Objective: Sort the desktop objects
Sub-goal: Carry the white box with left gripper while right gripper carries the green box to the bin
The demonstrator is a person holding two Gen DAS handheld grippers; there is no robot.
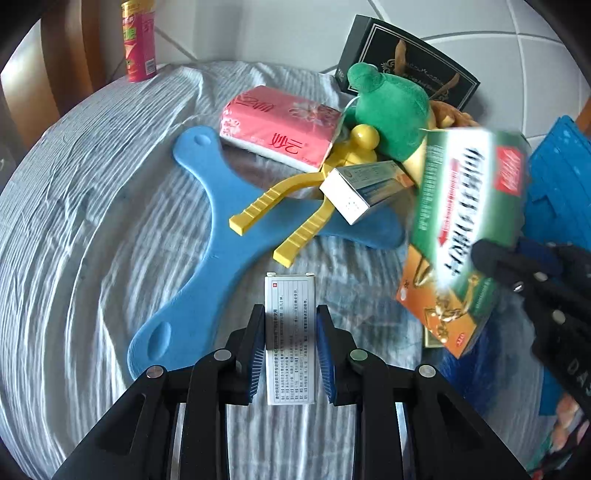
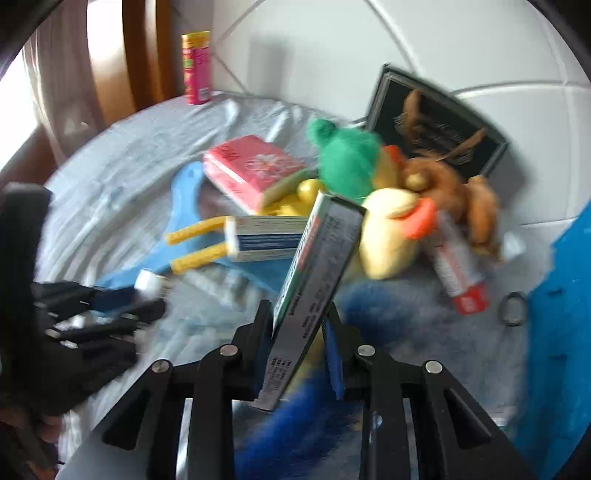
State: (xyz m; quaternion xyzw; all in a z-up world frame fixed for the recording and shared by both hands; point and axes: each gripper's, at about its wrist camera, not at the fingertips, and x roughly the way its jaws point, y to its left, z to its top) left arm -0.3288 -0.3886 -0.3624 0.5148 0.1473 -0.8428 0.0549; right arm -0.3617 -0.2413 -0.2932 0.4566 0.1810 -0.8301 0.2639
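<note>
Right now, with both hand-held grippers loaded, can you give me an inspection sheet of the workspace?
Surface: wrinkled grey-blue cloth over the table.
Job's things: white medicine box in the left hand-held gripper; green medicine box in the right hand-held gripper, tilted.
Clutter: pink tissue pack, blue foam cutout, yellow plastic tongs, blue-and-white box, green plush toy, orange box, red-and-white tube, black ring.
Grippers: both shut on their boxes.
Cables: nothing seen.
Surroundings: pink can, black gift box, blue crate, white tiled wall.
</note>
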